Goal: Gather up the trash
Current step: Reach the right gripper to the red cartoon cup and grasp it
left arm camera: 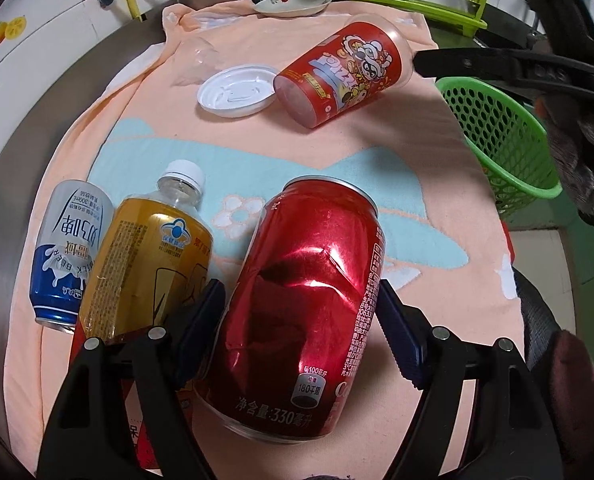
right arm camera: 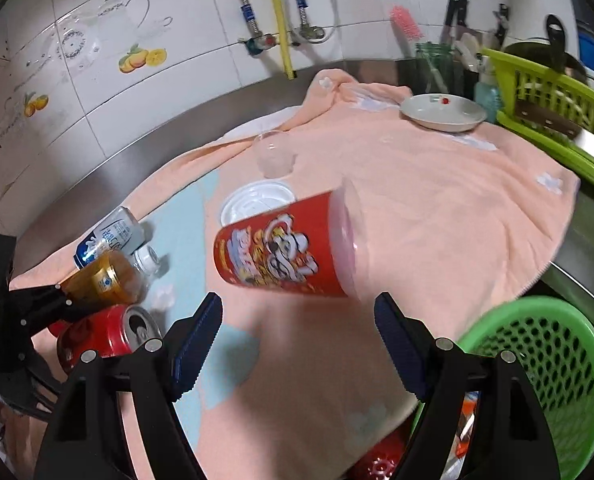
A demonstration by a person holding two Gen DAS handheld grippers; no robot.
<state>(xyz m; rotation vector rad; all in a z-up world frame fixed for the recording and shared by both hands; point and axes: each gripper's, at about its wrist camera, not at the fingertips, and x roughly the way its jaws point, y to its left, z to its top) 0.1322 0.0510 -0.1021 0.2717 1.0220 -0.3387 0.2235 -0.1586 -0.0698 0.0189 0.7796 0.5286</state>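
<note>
Now, left fingers (left arm camera: 301, 316): spread around the dented red aluminium can (left arm camera: 301, 292), lying on the peach towel (left arm camera: 377, 136).
Right fingers (right arm camera: 297, 340): apart, empty, near the toppled red printed cup (right arm camera: 281, 256).
Green plastic basket (right arm camera: 553, 352): beside them.

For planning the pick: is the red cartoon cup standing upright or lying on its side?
On its side. The red cartoon cup lies on the peach towel, its wall on the cloth.

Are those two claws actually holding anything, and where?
The left gripper straddles the dented red can mid-body; contact can't be told. The right gripper is empty.
</note>
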